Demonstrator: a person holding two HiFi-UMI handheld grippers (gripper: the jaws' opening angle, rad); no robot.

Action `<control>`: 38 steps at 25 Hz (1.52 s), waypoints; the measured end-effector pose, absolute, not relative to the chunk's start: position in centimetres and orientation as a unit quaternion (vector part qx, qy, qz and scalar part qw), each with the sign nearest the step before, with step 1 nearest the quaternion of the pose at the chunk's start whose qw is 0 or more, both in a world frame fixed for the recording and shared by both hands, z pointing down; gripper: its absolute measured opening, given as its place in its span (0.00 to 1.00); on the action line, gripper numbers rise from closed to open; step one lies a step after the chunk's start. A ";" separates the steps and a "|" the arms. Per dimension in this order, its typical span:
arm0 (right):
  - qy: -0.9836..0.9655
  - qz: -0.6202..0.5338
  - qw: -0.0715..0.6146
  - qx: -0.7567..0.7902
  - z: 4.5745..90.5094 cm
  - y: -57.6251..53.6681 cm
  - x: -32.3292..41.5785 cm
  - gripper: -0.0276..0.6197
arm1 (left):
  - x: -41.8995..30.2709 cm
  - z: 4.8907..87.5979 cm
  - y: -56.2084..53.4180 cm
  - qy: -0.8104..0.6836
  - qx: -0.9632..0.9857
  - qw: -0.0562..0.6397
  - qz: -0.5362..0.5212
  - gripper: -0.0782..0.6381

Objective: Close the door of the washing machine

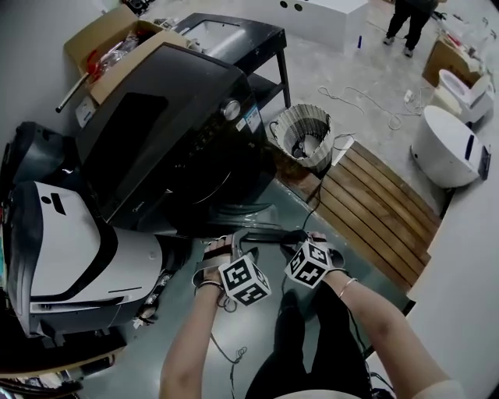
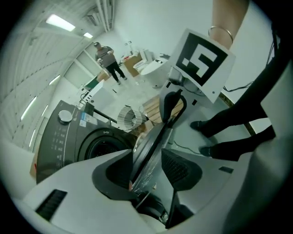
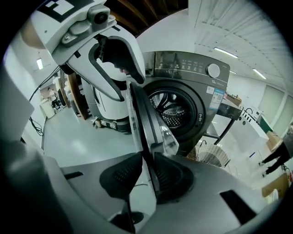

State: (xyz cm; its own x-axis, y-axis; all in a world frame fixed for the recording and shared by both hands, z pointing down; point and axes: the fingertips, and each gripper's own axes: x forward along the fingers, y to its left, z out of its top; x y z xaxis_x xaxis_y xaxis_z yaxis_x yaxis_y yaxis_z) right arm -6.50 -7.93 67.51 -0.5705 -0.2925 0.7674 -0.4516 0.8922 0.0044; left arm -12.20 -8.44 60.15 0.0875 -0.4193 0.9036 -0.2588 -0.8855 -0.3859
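Observation:
A dark grey front-loading washing machine [image 1: 168, 128] stands with its round door [image 1: 261, 232] swung open toward me. The drum opening [image 3: 171, 109] shows in the right gripper view. My left gripper [image 1: 228, 251] straddles the door's rim [image 2: 153, 137]. Its jaws [image 2: 147, 153] stand wide, with a thin gap at one pad. From the other end of the rim my right gripper [image 1: 306, 243] holds the same door. Its jaws [image 3: 147, 155] are shut on the rim [image 3: 139, 114], a pad on each side. The two grippers face each other closely.
A wicker basket [image 1: 302, 134] and a wooden slatted platform [image 1: 374, 206] lie right of the machine. A white appliance [image 1: 70, 257] sits to its left, a cardboard box [image 1: 117, 39] and a black table [image 1: 234, 35] behind. A person [image 1: 409, 19] stands far off. Cables trail on the floor.

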 end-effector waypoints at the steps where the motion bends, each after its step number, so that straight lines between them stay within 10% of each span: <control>1: -0.881 0.095 0.412 0.210 67.5 -8.0 -6.4 0.18 | -11.9 60.6 -8.5 0.220 -0.732 0.065 -0.642 0.41; 38: -0.913 0.058 0.378 0.140 67.7 -20.1 -4.4 0.20 | -10.5 62.1 -19.6 0.318 -0.690 0.042 -0.648 0.33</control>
